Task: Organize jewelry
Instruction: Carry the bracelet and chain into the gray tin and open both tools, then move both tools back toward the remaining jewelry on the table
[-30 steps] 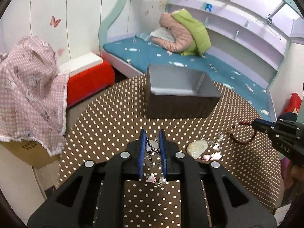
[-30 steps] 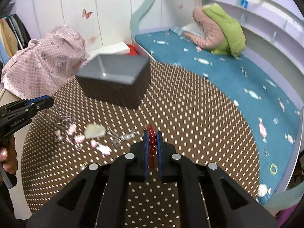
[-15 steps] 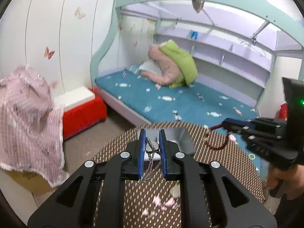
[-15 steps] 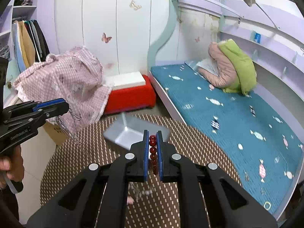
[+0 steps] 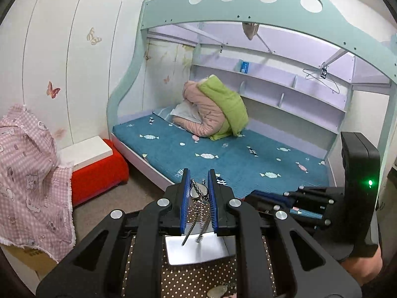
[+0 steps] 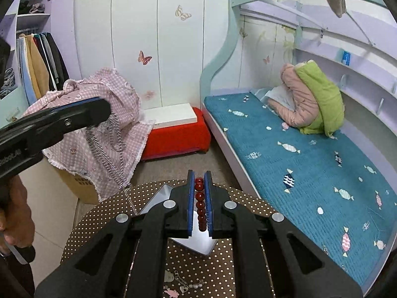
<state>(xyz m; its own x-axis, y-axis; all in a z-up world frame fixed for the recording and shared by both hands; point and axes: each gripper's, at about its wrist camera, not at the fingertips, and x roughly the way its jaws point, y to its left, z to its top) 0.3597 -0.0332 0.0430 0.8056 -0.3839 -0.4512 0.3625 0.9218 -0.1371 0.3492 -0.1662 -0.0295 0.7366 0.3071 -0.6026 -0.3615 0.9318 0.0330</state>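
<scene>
The step in hand is judged to be the carry phase: two pieces of jewelry are held aloft above the grey tray (image 5: 196, 249), into which they are presumably to be deposited.

The left gripper (image 5: 198, 196) is seen closed on a silver chain necklace (image 5: 197, 193); a pendant is pinched between the blue pads and the loose chain ends hang down over the tray. The right gripper (image 6: 199, 201) is clamped on a strand of dark red beads (image 6: 200, 202), which is lined up along the narrow gap between its pads. In the left wrist view the right gripper is seen just beside the left one, to its right.

For the next move, each gripper is expected to be lowered over the tray opening before the pads are parted — the dangling chain should be brought inside the tray walls first, since a swinging end could fall outside.

The tray rests on a round table covered with a brown polka-dot cloth (image 6: 99, 213). Further pieces — a pale stone pendant (image 5: 218, 291) and small pink and silver charms (image 6: 182, 285) — lie on the cloth at the near edge, not yet sorted.

Beyond the table, a bunk bed with a teal mattress (image 6: 310, 154), a red footstool (image 6: 176, 136) and a pink checked cloth (image 6: 104, 124) draped over a cardboard box are visible.
</scene>
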